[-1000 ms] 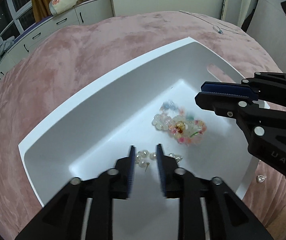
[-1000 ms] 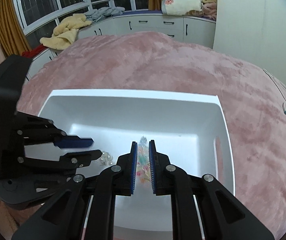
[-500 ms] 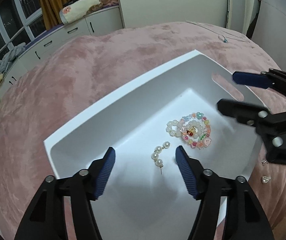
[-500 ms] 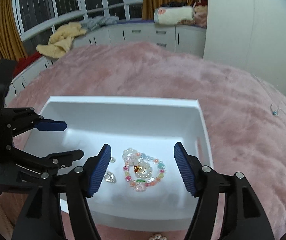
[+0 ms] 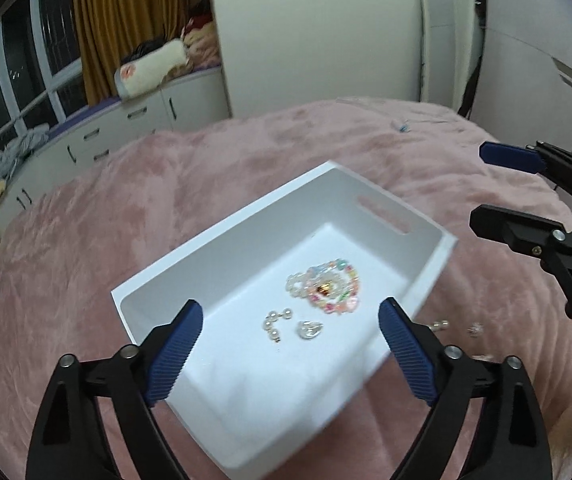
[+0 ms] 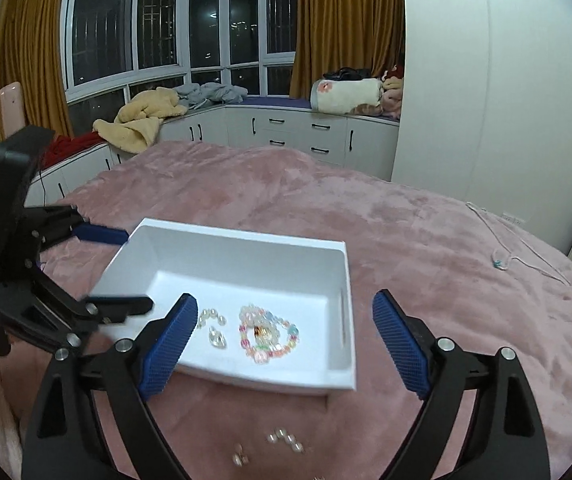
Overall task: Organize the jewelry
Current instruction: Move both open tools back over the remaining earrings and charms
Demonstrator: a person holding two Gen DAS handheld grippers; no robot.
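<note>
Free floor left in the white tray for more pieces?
Yes. The white tray is bare along its far wall and at the far-left corner. Its near half is crowded: pearl earring, clear crystal piece, beaded bracelet. Loose pearls sit on the pink blanket outside.

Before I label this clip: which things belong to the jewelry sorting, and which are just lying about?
Job: white tray; beaded bracelet; pearl earring; crystal earring; loose earrings on pink blanket.

Lying about: yellow towel; rolled blanket; curtains.
</note>
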